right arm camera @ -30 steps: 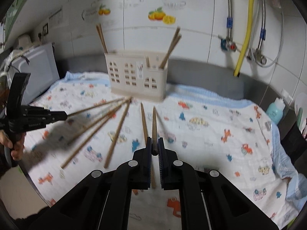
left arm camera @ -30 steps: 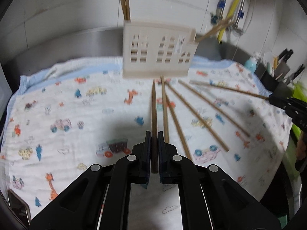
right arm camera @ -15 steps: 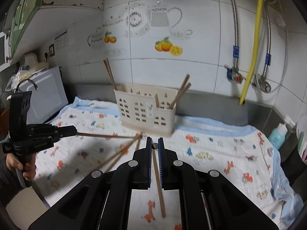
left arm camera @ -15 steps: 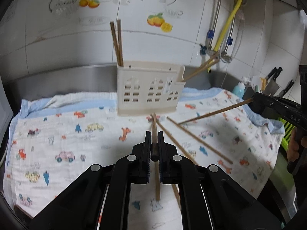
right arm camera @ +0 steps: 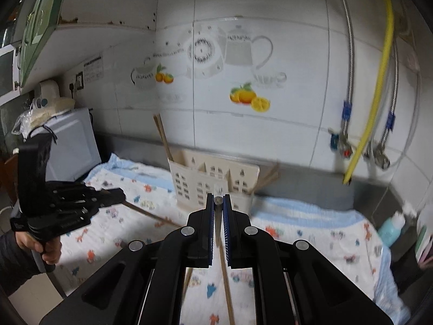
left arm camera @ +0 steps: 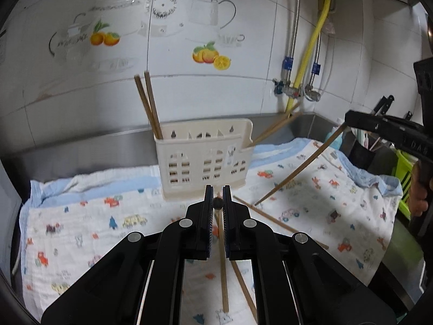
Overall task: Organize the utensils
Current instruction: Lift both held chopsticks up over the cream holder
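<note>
Above the cloth (left arm camera: 81, 233), before the cream holder (left arm camera: 203, 157), the left gripper (left arm camera: 217, 203) is closed on one chopstick (left arm camera: 223, 270). Right of the holder, the right gripper (right arm camera: 218, 201) clamps another chopstick (right arm camera: 226, 284), with free air around both.

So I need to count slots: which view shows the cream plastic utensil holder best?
The left wrist view: the cream plastic utensil holder sits central, sharp, front and rim visible. The right wrist view shows it blurred and smaller.

Right-view teal bottle (right arm camera: 392, 226) motion-blurred; held chopstick (right arm camera: 226, 287) runs off bottom edge; holder's (left arm camera: 203, 159) compartments partly hidden.
</note>
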Tool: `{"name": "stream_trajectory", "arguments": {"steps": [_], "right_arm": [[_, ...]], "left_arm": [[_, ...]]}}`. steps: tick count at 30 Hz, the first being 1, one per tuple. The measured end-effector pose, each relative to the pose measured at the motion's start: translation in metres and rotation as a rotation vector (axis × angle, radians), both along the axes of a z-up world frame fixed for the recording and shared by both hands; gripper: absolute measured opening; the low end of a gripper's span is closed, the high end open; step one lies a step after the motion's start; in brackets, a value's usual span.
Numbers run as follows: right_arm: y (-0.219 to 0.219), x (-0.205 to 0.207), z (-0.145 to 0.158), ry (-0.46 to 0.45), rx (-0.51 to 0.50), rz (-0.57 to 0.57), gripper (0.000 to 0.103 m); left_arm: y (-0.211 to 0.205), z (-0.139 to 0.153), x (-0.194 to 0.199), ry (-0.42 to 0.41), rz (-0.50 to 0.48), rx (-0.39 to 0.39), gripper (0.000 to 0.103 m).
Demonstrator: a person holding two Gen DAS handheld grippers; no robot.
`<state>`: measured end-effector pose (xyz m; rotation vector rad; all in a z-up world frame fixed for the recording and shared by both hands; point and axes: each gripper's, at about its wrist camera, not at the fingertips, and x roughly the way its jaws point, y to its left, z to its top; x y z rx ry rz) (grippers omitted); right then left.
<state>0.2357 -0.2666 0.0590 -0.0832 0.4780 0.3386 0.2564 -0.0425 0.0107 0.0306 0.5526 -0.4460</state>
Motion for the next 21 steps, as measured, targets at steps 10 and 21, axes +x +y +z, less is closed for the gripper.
{"name": "stream_trajectory", "arguments": {"steps": [10, 21], "right_arm": [[0.004, 0.033, 0.064, -0.079, 0.011, 0.005, 0.006], [0.002, 0.077, 0.089, -0.081, 0.005, -0.043, 0.006]], "left_arm": [[-0.008, 0.042, 0.024, -0.056, -0.009, 0.045, 0.005], [-0.011, 0.108, 0.026, -0.186, -0.017, 0.045, 0.005]]}}
